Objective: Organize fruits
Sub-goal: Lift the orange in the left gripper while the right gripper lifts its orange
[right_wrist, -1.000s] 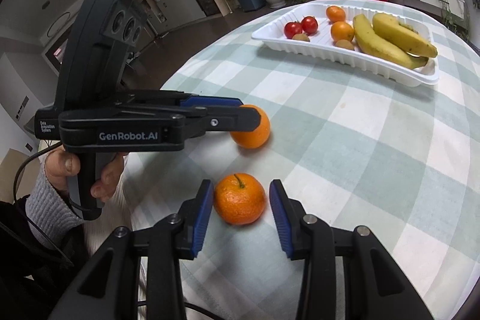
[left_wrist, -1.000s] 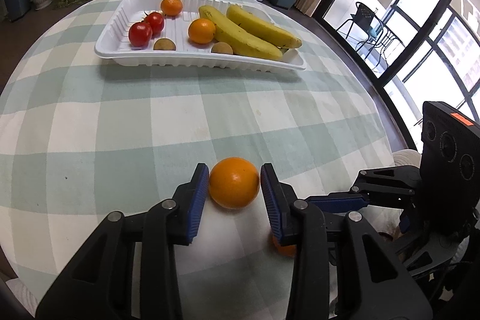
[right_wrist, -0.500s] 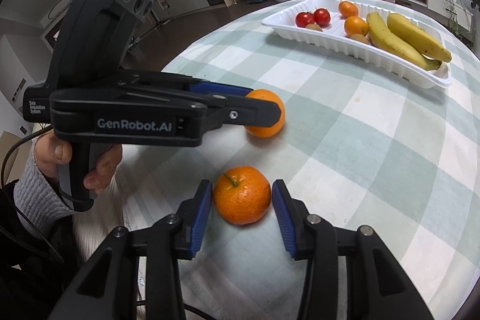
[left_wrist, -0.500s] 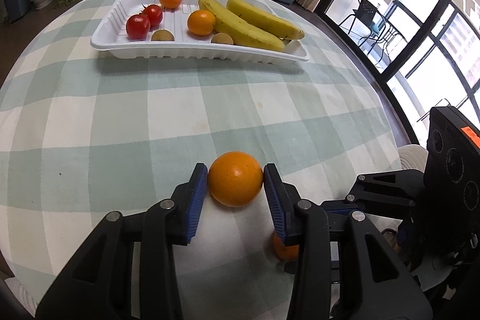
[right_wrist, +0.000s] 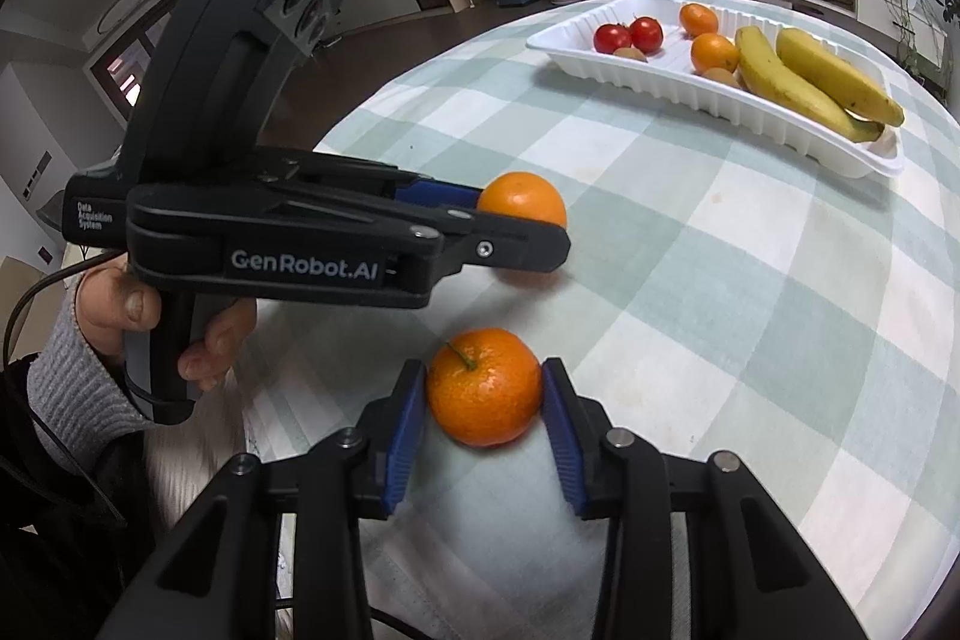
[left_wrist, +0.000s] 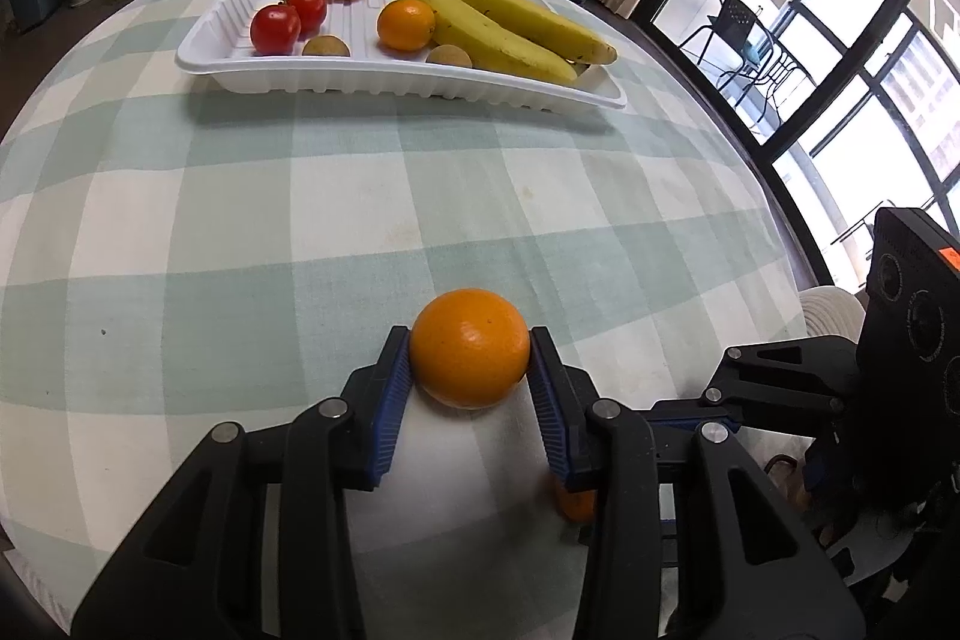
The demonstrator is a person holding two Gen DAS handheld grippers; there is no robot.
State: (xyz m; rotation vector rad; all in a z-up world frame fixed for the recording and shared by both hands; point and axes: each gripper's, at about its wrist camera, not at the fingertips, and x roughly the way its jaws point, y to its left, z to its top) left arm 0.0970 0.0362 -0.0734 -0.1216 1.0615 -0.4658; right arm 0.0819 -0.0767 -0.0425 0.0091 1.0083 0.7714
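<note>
Orange [left_wrist: 470,357] clamped between left gripper [left_wrist: 470,370] pads | tangerine [right_wrist: 483,386] between closing right gripper [right_wrist: 485,400] pads, touching | both angled down | tray [left_wrist: 384,83] at 12 o'clock

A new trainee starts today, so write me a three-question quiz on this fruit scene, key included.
1. True or false: both bananas lie in the white tray.
2. How many tomatoes are in the tray?
3. What sits between the right tool's pads: A a kiwi, B a stemmed mandarin, C a banana?
Key: 1 true. 2 two. 3 B; the jaws are closing on it.
</note>
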